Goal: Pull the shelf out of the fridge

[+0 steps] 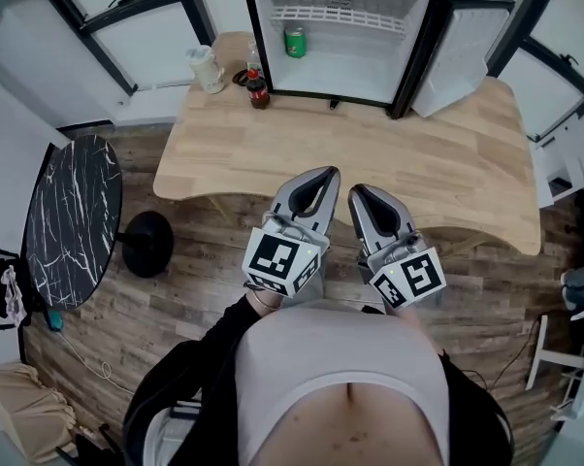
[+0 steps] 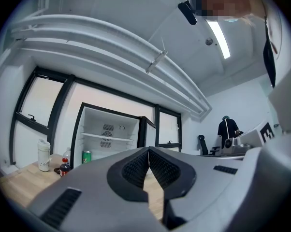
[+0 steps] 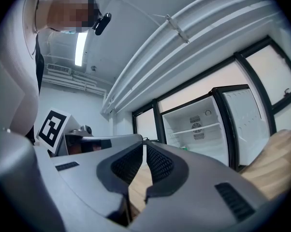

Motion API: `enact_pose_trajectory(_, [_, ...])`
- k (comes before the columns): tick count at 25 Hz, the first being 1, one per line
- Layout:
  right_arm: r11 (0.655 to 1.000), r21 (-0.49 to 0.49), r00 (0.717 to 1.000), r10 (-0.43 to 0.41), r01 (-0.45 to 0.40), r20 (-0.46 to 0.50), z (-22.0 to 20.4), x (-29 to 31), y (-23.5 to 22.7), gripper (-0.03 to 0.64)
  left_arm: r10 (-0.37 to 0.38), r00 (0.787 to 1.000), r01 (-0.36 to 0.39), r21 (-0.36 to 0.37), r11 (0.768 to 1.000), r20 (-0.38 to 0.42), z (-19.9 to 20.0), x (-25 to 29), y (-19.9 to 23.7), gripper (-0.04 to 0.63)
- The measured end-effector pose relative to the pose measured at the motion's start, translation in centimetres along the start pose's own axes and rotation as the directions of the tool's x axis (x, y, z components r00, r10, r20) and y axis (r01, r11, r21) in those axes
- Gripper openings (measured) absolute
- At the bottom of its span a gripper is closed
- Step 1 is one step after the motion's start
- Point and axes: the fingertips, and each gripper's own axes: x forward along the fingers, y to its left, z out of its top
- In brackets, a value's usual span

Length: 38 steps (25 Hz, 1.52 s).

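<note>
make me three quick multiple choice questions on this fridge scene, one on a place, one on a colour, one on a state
1. Where is the can?
A) inside the fridge, below the shelf
B) on the wooden table, outside the fridge
C) on top of the fridge

2. What colour is the top of the round side table?
A) plain white
B) light wood
C) black with white veins

3. How does the fridge door stand?
A) shut
B) swung open
C) taken off and laid flat

Answers:
1 A: the can stands on the bottom of the fridge, under the shelf.
2 C: the round top is dark with pale marble-like lines.
3 B: the door hangs out to one side and the whole interior shows.
</note>
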Motion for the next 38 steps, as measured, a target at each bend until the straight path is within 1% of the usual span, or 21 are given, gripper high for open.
enact_pose_trajectory(10, [0.997, 0.021, 0.997, -0.078, 0.078, 0.002, -0.9, 8.9, -8.0, 0.043, -0.051, 0.998, 0.051, -0.008, 0.999, -0.024, -0.4, 8.9, 7.6, 0.006])
enact_pose_trajectory(16, [0.995, 0.018, 0.995, -0.103, 0.103, 0.006, -0.8, 13.8, -11.2, 0.043, -0.070, 0.997, 0.071, 0.007, 0.997, -0.037, 0.0, 13.1, 12.1, 0.006])
enact_pose_trajectory(20, [0.992, 0.026, 0.992, -0.126, 0.126, 0.006, -1.1, 15.9, -12.9, 0.043, -0.088, 0.995, 0.088, -0.005, 0.996, -0.047, -0.2, 15.3, 13.8, 0.006])
enact_pose_trajectory(24, [0.989, 0.040, 0.990, -0.141, 0.141, -0.009, -1.4, 17.1, -14.8, 0.043, -0.077, 0.995, 0.076, -0.027, 0.997, -0.063, -1.0, 17.0, 14.9, 0.006])
enact_pose_trajectory(27, [0.990, 0.037, 0.991, -0.135, 0.135, -0.006, -1.4, 17.7, -16.1, 0.043, -0.069, 0.995, 0.068, -0.028, 0.997, -0.066, -1.3, 17.9, 15.2, 0.006])
enact_pose_trajectory(32, [0.991, 0.044, 0.992, -0.122, 0.123, -0.030, -1.5, 17.9, -17.3, 0.043, -0.032, 0.996, 0.028, -0.049, 0.998, -0.078, -1.5, 18.7, 15.6, 0.008])
enact_pose_trajectory(38, [0.987, 0.073, 0.989, -0.140, 0.144, -0.052, -2.2, 18.5, -19.3, 0.044, -0.007, 0.994, -0.004, -0.101, 0.995, -0.109, -2.9, 20.1, 16.6, 0.008])
